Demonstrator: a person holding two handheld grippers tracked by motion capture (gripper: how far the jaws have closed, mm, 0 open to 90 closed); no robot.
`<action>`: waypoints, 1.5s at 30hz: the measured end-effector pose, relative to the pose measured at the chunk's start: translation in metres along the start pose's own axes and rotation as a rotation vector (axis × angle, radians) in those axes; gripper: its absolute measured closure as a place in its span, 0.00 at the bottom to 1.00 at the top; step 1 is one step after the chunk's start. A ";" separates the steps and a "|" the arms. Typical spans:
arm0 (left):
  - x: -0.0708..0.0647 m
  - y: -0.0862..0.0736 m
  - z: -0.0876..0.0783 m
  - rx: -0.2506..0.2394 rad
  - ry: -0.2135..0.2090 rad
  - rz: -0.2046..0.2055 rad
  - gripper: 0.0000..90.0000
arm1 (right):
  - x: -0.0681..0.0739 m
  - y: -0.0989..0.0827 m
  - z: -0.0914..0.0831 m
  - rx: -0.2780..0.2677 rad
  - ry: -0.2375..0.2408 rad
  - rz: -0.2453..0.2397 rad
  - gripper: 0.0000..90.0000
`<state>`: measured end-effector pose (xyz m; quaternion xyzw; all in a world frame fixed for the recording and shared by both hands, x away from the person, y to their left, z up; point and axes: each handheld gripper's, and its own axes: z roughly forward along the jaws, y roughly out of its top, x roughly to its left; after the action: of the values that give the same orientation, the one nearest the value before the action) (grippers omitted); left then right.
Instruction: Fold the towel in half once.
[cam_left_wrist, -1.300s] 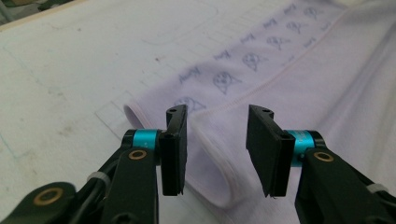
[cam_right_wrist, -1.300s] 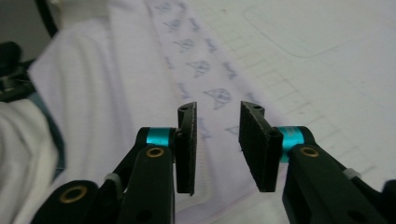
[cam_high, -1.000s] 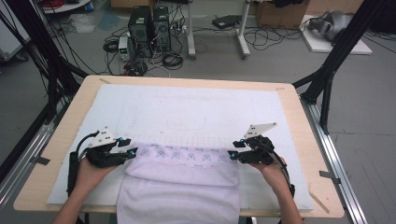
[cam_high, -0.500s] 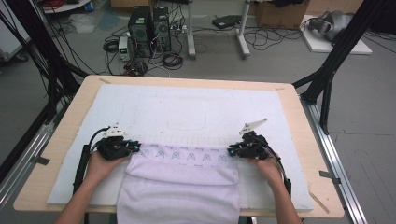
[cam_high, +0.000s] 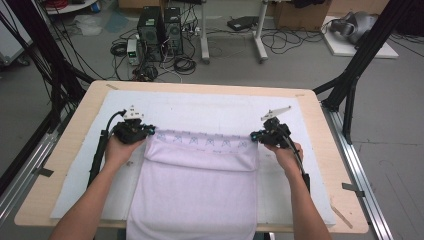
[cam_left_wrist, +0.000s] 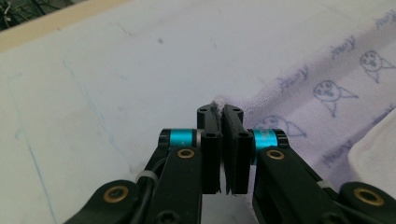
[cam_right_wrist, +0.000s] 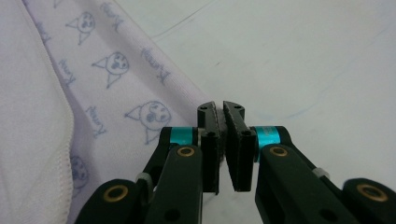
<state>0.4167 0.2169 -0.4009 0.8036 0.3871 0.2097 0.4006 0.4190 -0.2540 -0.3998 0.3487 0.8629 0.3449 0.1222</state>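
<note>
High view put the pale lilac terry towel with a printed border band (cam_high: 200, 175) in the lower middle of the frame, lying on the white padded mat (cam_high: 200, 107) that covered the light wooden table (cam_high: 320, 125), its near end hanging over the bottom edge. The left gripper (cam_high: 148, 132) sat at the band's left corner and the right gripper (cam_high: 254, 135) at its right corner, both about mid-frame. Left gripper view showed its jaws pressed together with a tuft of the towel (cam_left_wrist: 327, 93) corner pinched at the tips; right gripper view showed its jaws likewise clamped on the towel (cam_right_wrist: 116, 93) edge. Both had just been closing, with cloth between them.

To do this stretch well, I judged that the two corners should travel level and at the same pace, with the band kept gently taut between them so the fold lands square. Lifting just clear of the mat should avoid dragging it. The grips were shallow, so a sharp tug could slip a corner free.

The band carried small cartoon faces with pointed ears and a repeated handwritten word too blurred to read. No brand label was legible.
</note>
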 end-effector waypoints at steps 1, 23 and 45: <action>0.004 0.009 -0.001 -0.001 0.005 -0.008 0.96 | -0.004 0.008 -0.003 -0.007 -0.008 -0.003 0.95; 0.030 0.007 -0.008 0.033 -0.008 -0.092 0.59 | -0.018 0.030 0.003 0.003 0.036 0.030 0.60; -0.023 -0.027 0.002 0.101 -0.207 0.070 0.56 | 0.019 -0.005 0.024 0.034 0.126 0.008 0.59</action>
<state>0.3914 0.2080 -0.4239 0.8531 0.3254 0.1196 0.3899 0.4134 -0.2319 -0.4203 0.3318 0.8731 0.3521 0.0603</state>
